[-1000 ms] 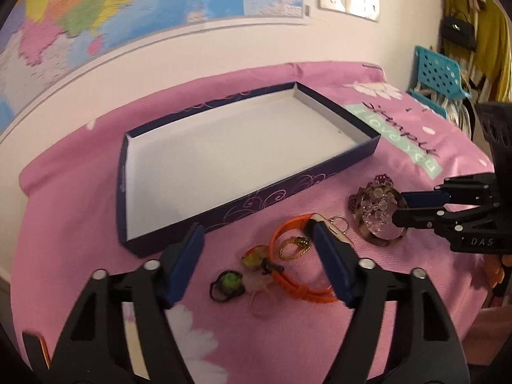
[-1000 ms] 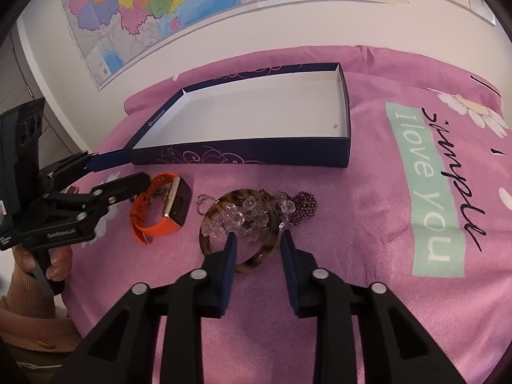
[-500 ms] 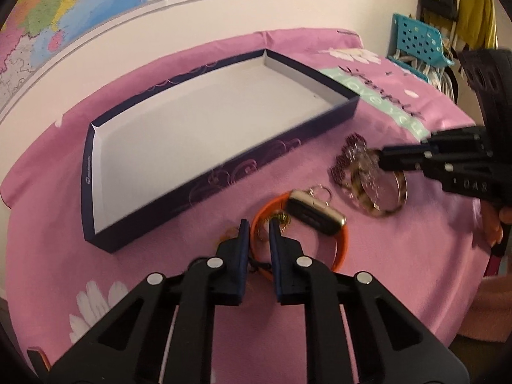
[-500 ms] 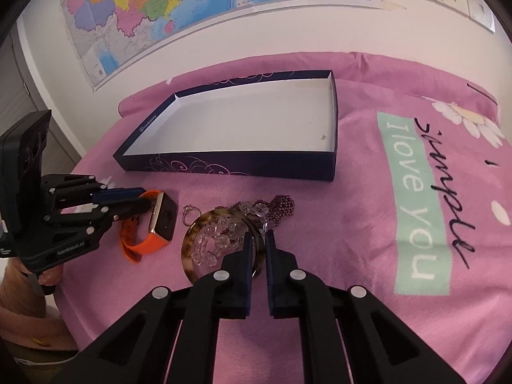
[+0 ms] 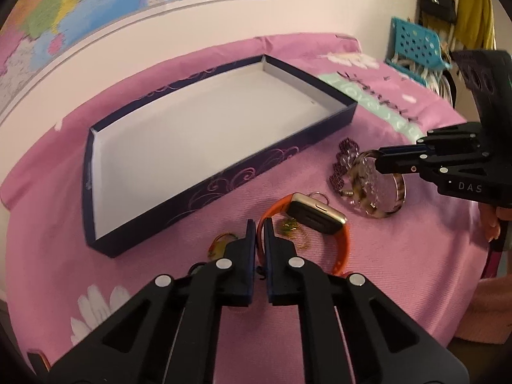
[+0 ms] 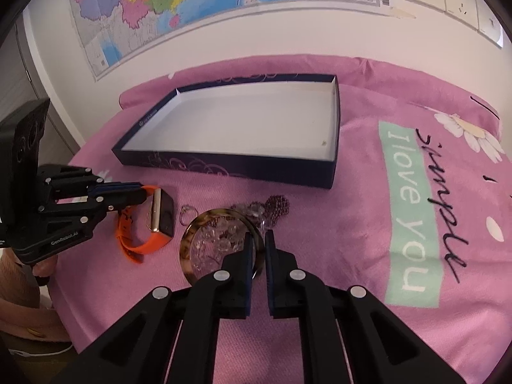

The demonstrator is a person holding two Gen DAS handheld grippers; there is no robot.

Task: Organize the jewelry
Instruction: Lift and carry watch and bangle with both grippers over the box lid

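An open navy box (image 5: 224,179) with a white inside lies on the pink cloth; it also shows in the right wrist view (image 6: 224,168). My left gripper (image 5: 260,225) is shut on the orange strap of a gold-cased watch (image 5: 315,216), which tilts up off the cloth; the watch also shows in the right wrist view (image 6: 161,214). My right gripper (image 6: 258,236) is shut on the rim of a tortoiseshell bangle (image 6: 188,240) and lifts its edge. The bangle (image 5: 379,212) holds clear beads, with purple beads (image 5: 344,145) beside it.
Small gold and green trinkets (image 5: 296,228) lie under the watch, another (image 5: 219,243) left of my left fingers. A small ring (image 6: 186,209) lies by the bangle. A blue crate (image 5: 412,43) and hanging clothes stand at the far right. A wall map hangs behind.
Both grippers have closed from open, the left on the watch strap, the right on the bangle's rim. Both pieces have since tilted up off the cloth.
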